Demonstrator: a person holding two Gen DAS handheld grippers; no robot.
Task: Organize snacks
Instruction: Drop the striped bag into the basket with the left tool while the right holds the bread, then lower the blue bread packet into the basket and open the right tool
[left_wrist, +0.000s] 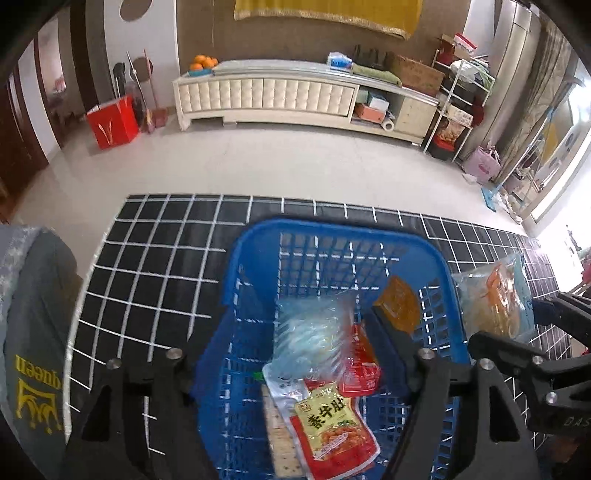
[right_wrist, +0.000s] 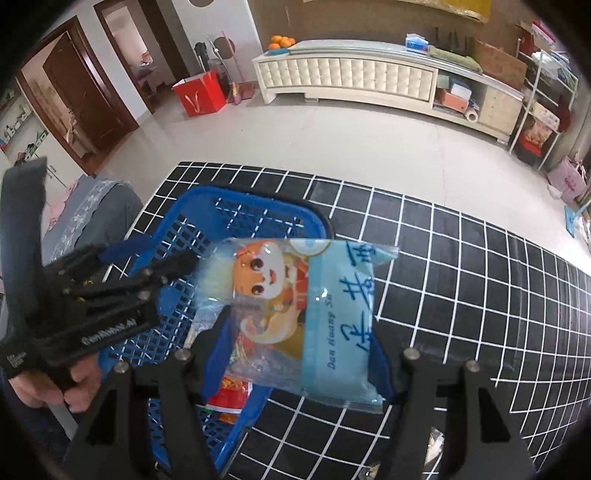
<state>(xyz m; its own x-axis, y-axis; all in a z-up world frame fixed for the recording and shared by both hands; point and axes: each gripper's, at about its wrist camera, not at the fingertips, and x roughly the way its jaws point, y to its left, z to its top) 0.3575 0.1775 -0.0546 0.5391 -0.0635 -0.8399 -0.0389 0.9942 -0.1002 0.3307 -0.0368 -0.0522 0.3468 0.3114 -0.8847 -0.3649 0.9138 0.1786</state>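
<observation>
The right tongs (right_wrist: 295, 354) are clamped on a pale blue packet (right_wrist: 306, 314) over the basket (right_wrist: 258, 206) rim, while the left tongs (left_wrist: 295, 328) stand apart above packets (left_wrist: 328, 424) lying in the basket.

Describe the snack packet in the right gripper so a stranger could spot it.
Find the blue basket on the black checked mat. Over its right rim, the right gripper holds a clear, light-blue packet. Only it shows an orange cartoon animal.
</observation>
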